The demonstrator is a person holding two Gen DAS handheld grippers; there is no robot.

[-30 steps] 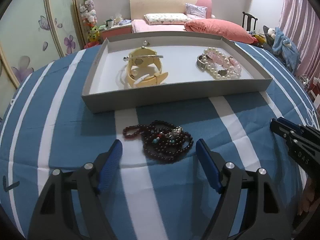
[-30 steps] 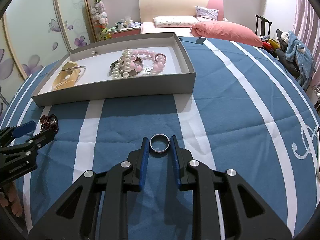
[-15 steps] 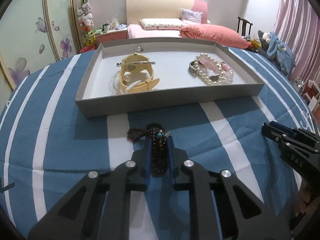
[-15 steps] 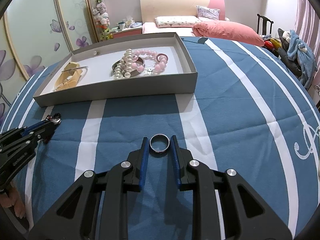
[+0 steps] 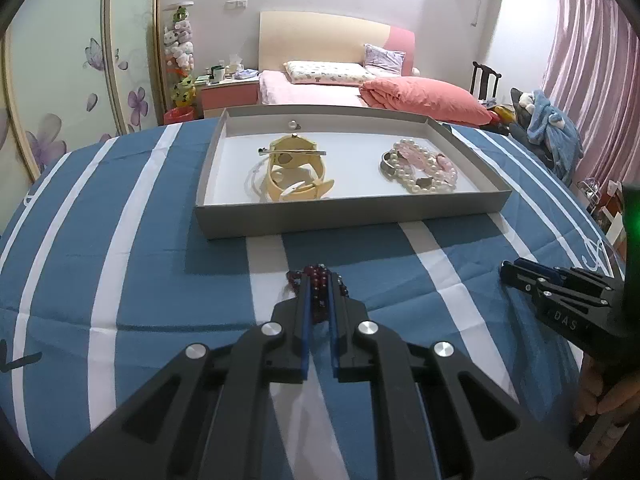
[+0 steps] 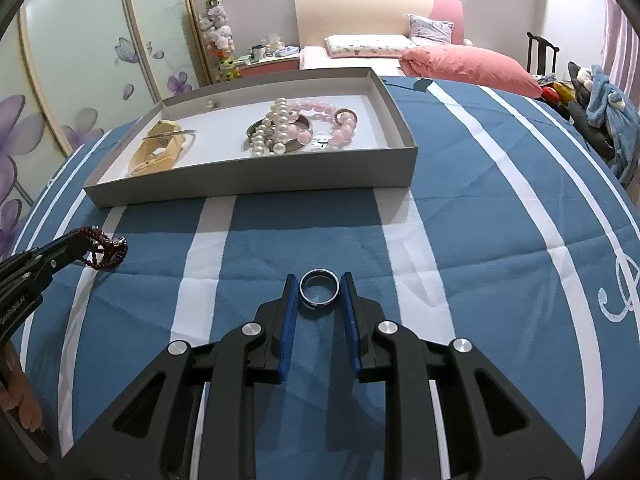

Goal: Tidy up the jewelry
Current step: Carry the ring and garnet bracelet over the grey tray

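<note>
My left gripper [image 5: 319, 280] is clamped tight, angled down; my right gripper [image 6: 319, 286] pinches too, also tilted down.

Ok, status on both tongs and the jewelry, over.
Left tongs shut on bead bracelet, lifted off cloth. Right tongs shut on ring. Tray ahead, path clear.

Between the left gripper's [image 5: 319, 280] pads most of the dark red bead bracelet [image 5: 318, 276] is hidden; only its far loops show. In the grey tray [image 5: 352, 216], the small item [image 5: 294, 123] by the far wall is too small to identify. The near wall hides the yellow watch's [image 6: 160, 152] lower strap. The right gripper's [image 5: 508, 270] fingertips are seen side-on, their gap concealed. The picture's edges cut off both hands.
</note>
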